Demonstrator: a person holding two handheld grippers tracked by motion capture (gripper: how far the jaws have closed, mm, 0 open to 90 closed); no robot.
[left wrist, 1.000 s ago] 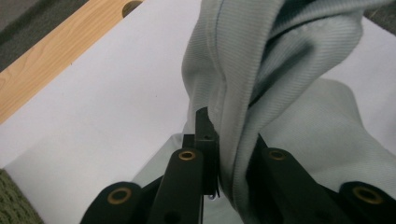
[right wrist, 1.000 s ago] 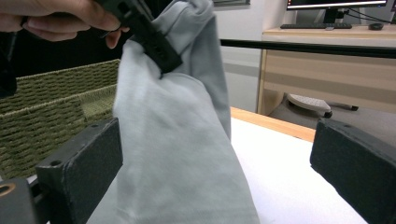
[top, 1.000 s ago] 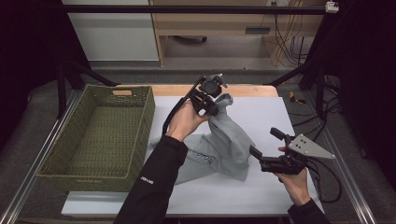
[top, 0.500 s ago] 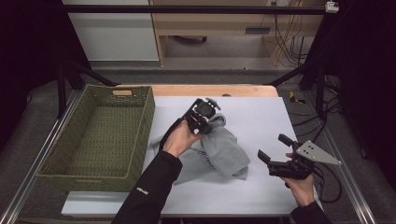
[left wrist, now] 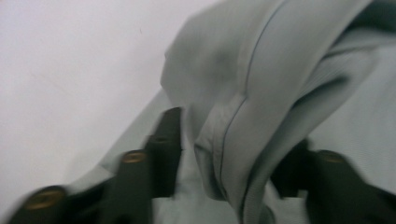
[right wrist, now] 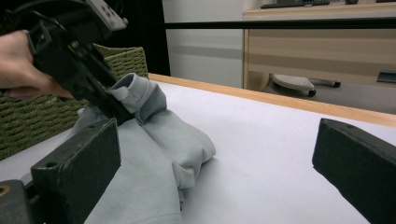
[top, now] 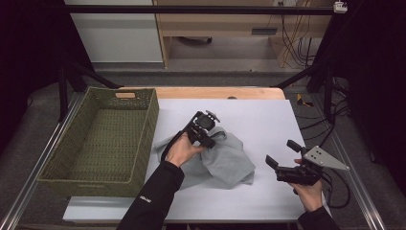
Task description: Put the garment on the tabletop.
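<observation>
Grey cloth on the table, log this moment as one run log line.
cloth: crumpled on table | left gripper: jaws just opening, fold between them | right gripper: open, apart from cloth | basket: left of cloth

This was a lab or recording studio rather than a home: the white table stood inside a frame of black metal bars, ringed by black curtains that shut out the rest of the room. A small camera was clamped to the top bar, and loose cables trailed over the grey floor behind. A plain wooden workbench stood at the back, and the person worked with cabled, hand-held grippers instead of bare hands, which marked it as a data-collection setup.
</observation>
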